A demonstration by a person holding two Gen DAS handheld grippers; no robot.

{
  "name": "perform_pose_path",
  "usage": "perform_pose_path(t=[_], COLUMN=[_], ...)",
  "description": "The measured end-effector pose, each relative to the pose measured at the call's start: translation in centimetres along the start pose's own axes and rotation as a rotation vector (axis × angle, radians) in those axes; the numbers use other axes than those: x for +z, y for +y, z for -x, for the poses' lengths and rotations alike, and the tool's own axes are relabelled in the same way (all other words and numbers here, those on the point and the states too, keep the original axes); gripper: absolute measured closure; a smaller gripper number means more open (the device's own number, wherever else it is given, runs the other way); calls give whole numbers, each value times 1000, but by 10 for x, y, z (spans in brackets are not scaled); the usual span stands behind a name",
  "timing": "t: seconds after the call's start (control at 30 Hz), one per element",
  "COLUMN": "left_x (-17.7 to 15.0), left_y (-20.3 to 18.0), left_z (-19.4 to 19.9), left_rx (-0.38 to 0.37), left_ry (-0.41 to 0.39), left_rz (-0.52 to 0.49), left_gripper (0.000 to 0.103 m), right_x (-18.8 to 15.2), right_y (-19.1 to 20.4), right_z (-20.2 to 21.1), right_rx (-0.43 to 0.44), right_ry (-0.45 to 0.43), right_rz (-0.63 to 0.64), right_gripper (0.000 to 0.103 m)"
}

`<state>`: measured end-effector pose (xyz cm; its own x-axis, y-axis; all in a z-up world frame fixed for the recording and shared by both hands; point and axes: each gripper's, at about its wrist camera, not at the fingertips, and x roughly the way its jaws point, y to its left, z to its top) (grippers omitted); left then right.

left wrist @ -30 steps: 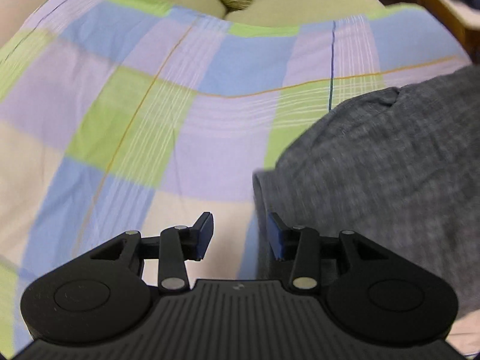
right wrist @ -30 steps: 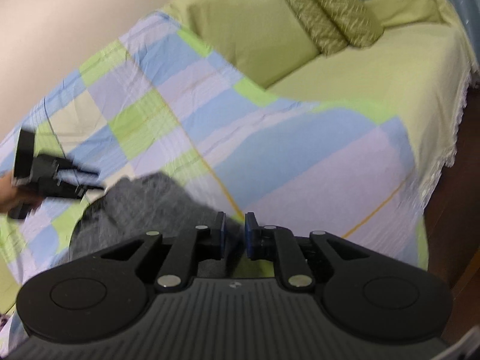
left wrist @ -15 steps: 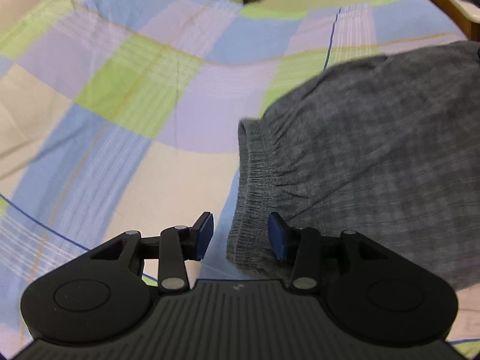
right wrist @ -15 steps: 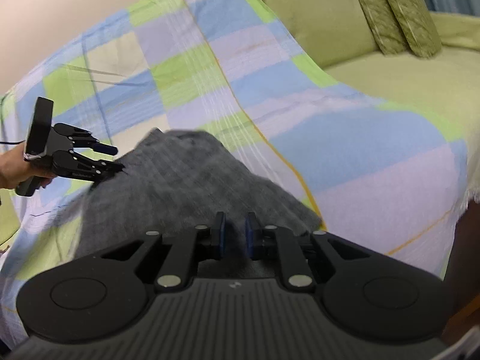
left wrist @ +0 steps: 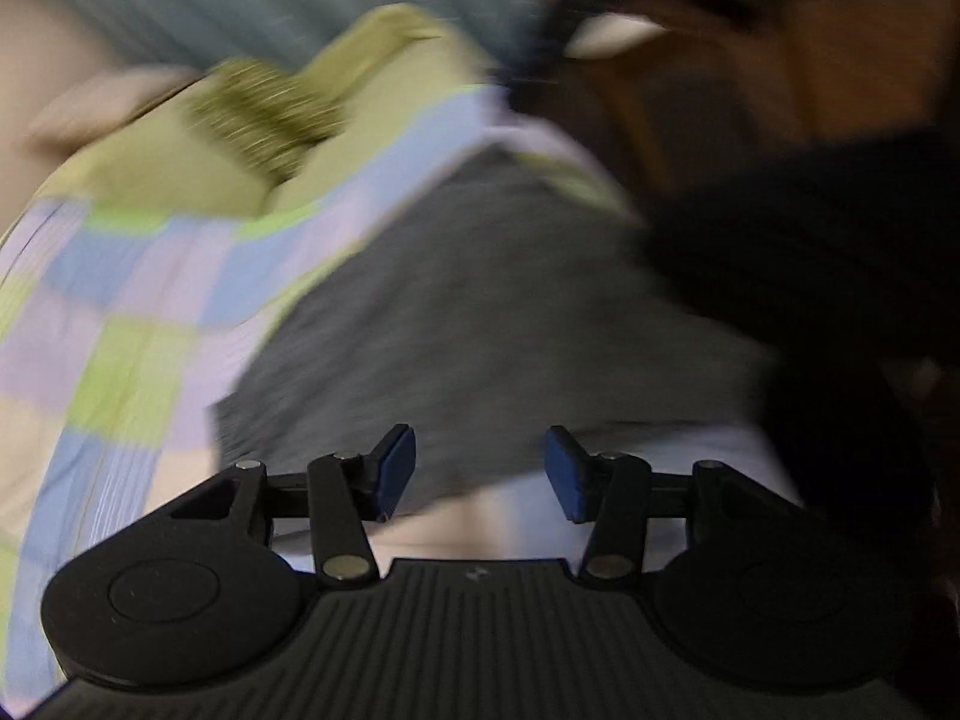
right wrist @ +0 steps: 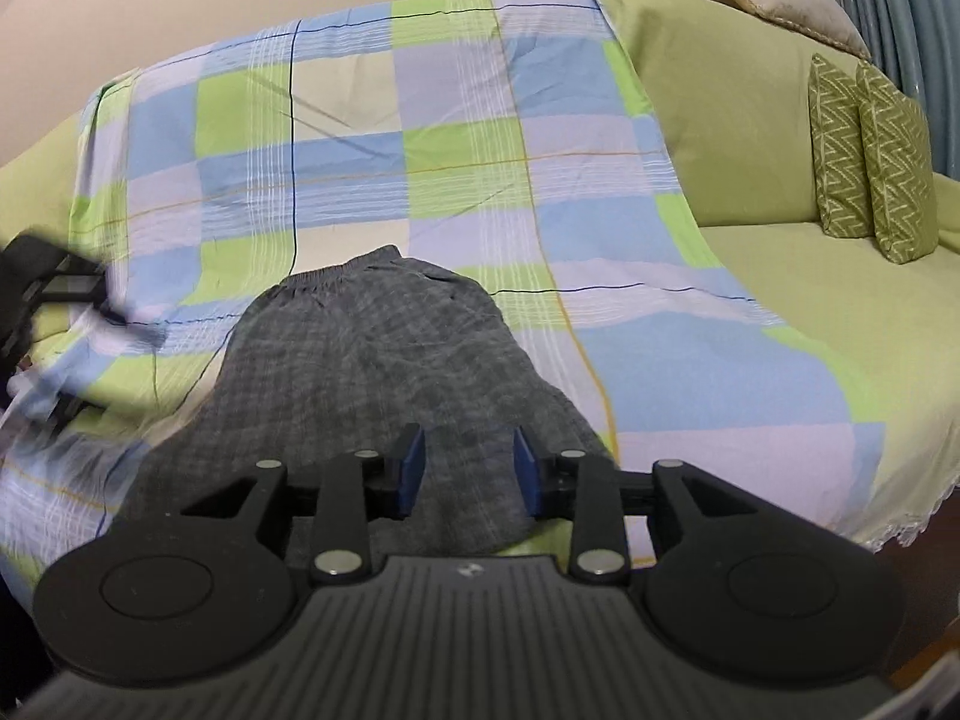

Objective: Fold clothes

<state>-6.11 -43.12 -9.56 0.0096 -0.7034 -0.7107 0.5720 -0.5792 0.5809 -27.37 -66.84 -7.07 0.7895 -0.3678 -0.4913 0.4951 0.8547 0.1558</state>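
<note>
Nearest to the right-wrist camera, the right gripper (right wrist: 467,468) has its jaws parted a moderate way with nothing clamped; they stand over the near hem of the grey shorts (right wrist: 384,360), which show through the gap. The shorts lie spread on the checked sheet (right wrist: 456,138), hem toward the camera and the gathered elastic waistband (right wrist: 336,273) at the far end. To the left of the shorts the left gripper (right wrist: 54,288) appears as a dark blur, apart from the cloth. In its own badly smeared view, the left gripper (left wrist: 480,471) has its jaws wide open and empty, the shorts (left wrist: 480,324) just beyond its fingertips. Beyond the shorts the sheet runs up the back of the green sofa (right wrist: 780,276), and further right two zigzag cushions (right wrist: 870,156) stand against the armrest. The shorts look like thin, light woven cloth: limp, likely to droop and crease from any pinch point, not slippery, not fragile. I judge the best holds to be the two ends of the waistband, where the thicker elastic gives the jaws something firm, or the hem corners, pinching both layers together so they carry over as one.
</note>
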Motion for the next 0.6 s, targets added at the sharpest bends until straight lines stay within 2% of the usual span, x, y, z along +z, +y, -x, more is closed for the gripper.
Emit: perform_pose_path(t=[0.1, 0.17, 0.37, 0.47, 0.6], left_x=[7, 8, 10, 8, 0], left_y=[-41, -61, -87, -93, -91], left_z=[-8, -22, -54, -59, -51], left_rx=[23, 93, 267, 291, 280], left_ry=[9, 23, 23, 15, 26], left_rz=[-127, -207, -438, -577, -605], left_gripper=[49, 49, 44, 41, 41], right_x=[0, -1, -7, -10, -12], right_y=[-10, -16, -27, -35, -40], right_z=[8, 13, 20, 21, 25], right_rx=[-20, -22, -44, -54, -59], right_ry=[3, -5, -10, -8, -16], right_rz=[-35, -69, -92, -117, -110], right_gripper=[66, 65, 60, 59, 56])
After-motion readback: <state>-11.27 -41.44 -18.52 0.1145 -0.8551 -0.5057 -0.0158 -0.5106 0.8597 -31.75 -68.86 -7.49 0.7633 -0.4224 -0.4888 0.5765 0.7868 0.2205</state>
